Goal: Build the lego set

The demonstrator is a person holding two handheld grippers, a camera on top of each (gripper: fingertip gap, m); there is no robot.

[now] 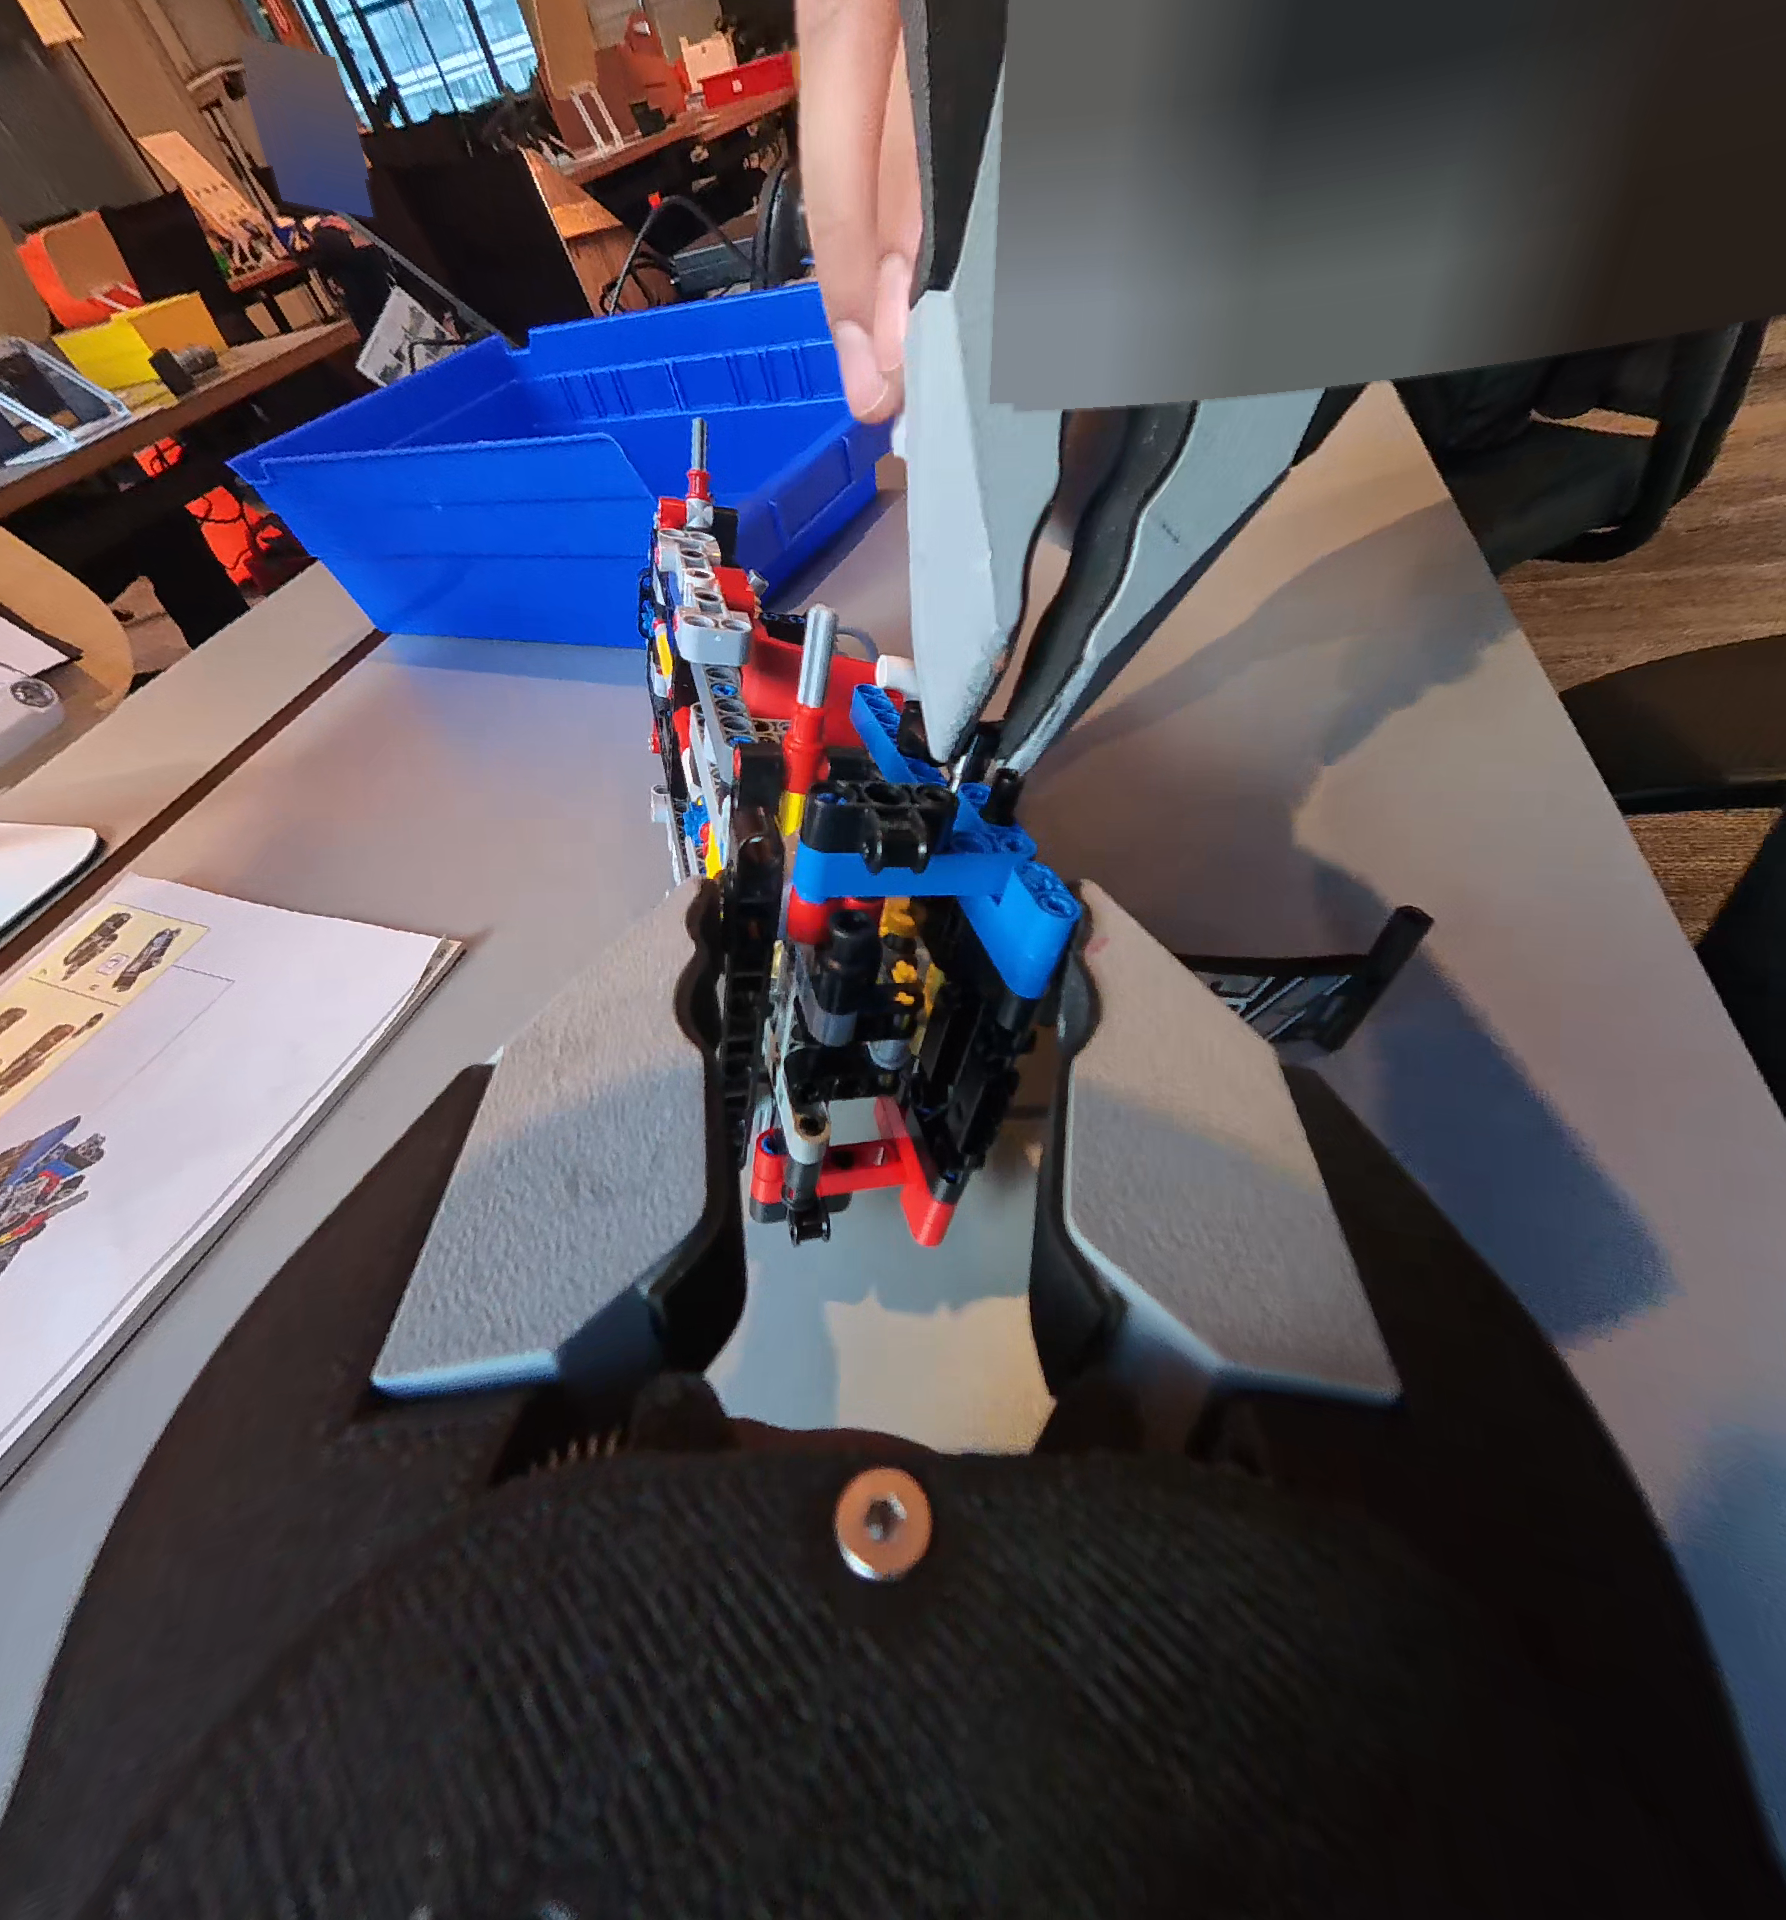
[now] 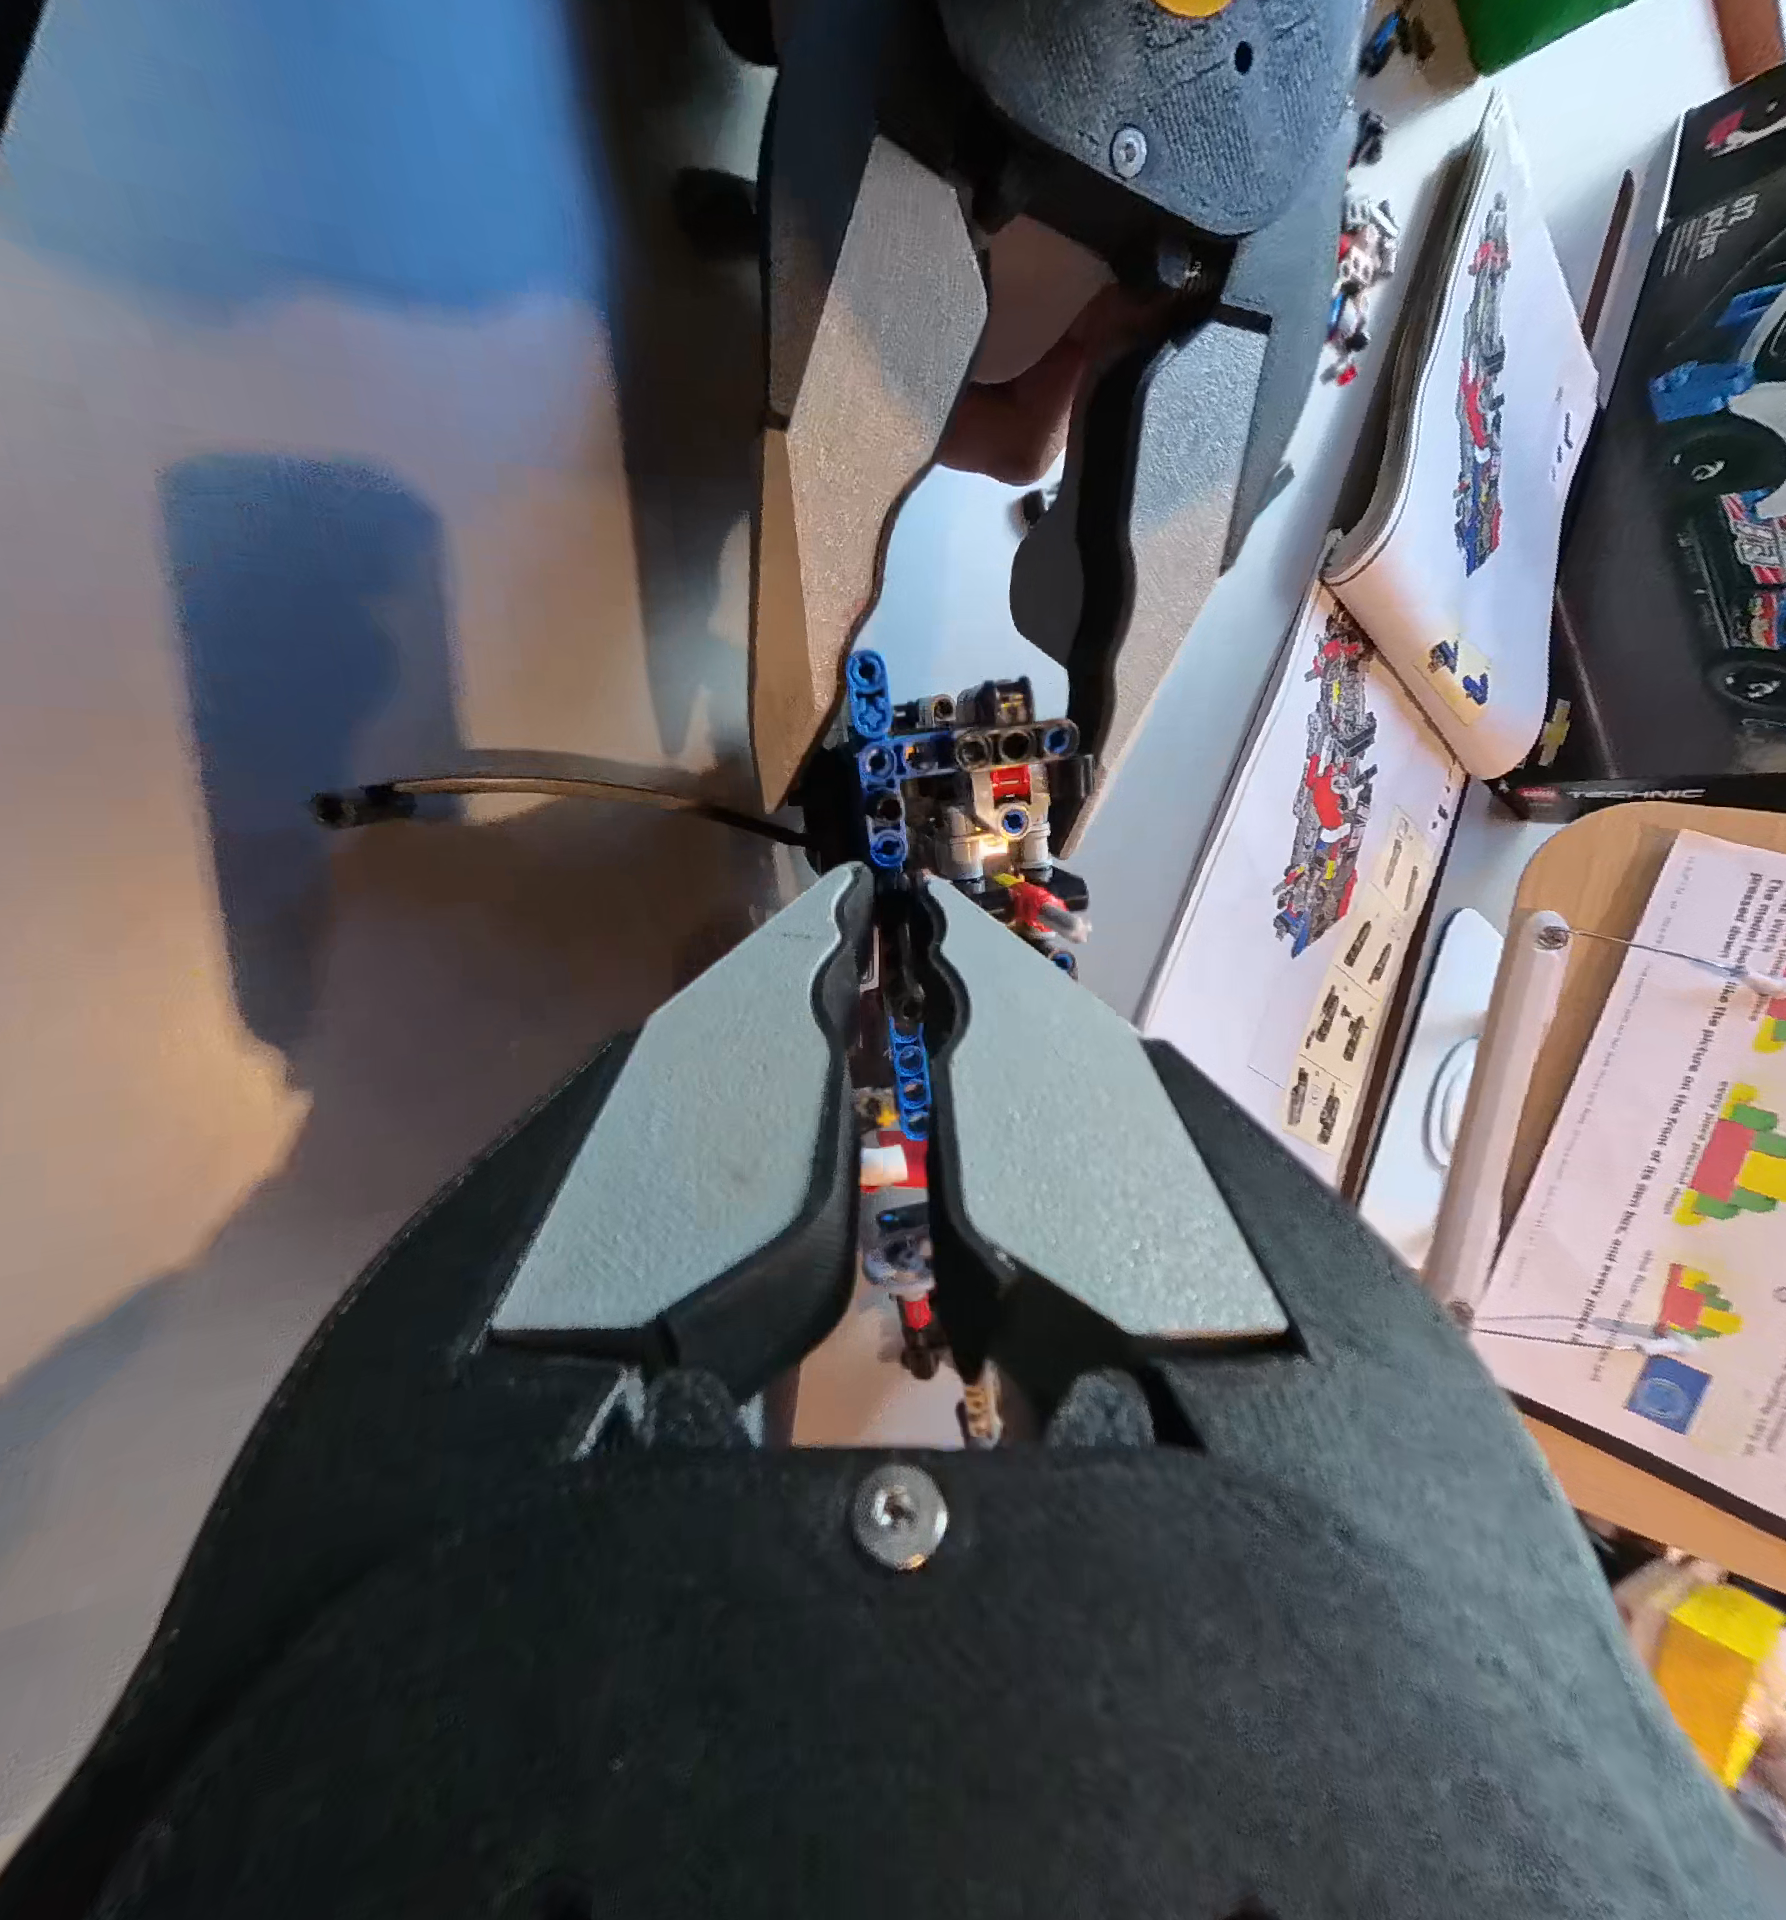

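model (image 1: 847, 935) at frame centre, clamped by my left gripper (image 1: 884, 935) | my right gripper (image 2: 894, 904) pinches its blue beam (image 2: 908, 1081) from above | risk: uneven push twists beam, pins pop, model slips on table (image 1: 453, 748)

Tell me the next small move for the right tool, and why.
Probably press the right tool gently down, seating the small black peg at its tip into the blue beam on the multicoloured lego model. The left tool already clamps the model's near end on the grey table, and the right tool's tip sits at that beam. Whether the peg is fully seated is unclear.
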